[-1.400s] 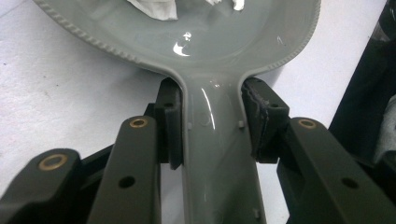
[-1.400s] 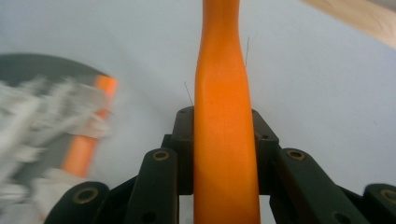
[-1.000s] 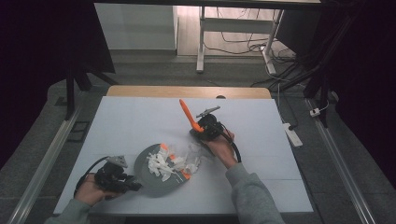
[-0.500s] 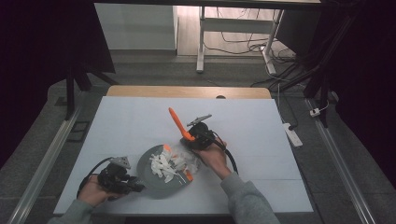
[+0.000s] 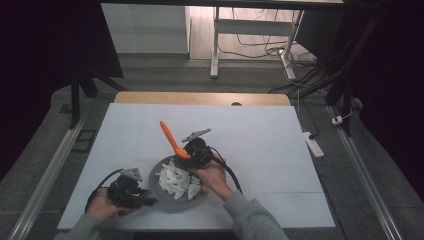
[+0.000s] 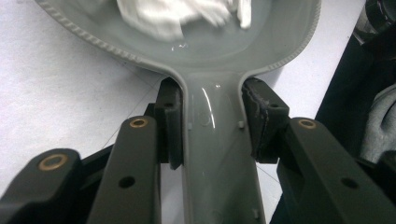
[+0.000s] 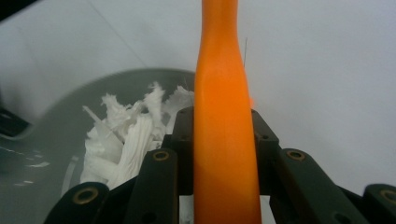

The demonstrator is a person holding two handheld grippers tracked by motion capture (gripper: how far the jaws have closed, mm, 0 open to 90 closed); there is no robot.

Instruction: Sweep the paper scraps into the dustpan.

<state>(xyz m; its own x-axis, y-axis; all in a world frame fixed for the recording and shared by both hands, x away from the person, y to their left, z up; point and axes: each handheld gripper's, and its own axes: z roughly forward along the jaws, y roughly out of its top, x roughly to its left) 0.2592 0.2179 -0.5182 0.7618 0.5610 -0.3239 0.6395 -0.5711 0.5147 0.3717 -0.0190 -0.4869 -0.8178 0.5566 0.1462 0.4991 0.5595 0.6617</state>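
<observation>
Two sets of tongs work at one white bench (image 5: pixel 260 135), which fills the middle of the high view with a wooden strip along its far edge. Near its front edge sits a grey pan (image 5: pixel 165 192) with a ridged rim and a flat handle, holding a heap of white shredded pieces (image 5: pixel 175 181). The left tongs (image 5: pixel 142 197), held in the person's left hand (image 5: pixel 102 205) just left of the pan, are closed on the pan's handle (image 6: pixel 219 158); in the left gripper view both pads press its sides just below the bowl. The right tongs (image 5: pixel 186 154), in the right hand (image 5: pixel 214 175), hang over the pan's far rim and are clamped on the handle of an orange utensil (image 5: pixel 172 140), which slants up and away to the left. In the right gripper view the orange handle (image 7: pixel 224 140) runs straight up between the jaws, the white shreds (image 7: pixel 126 140) lying to its left.
</observation>
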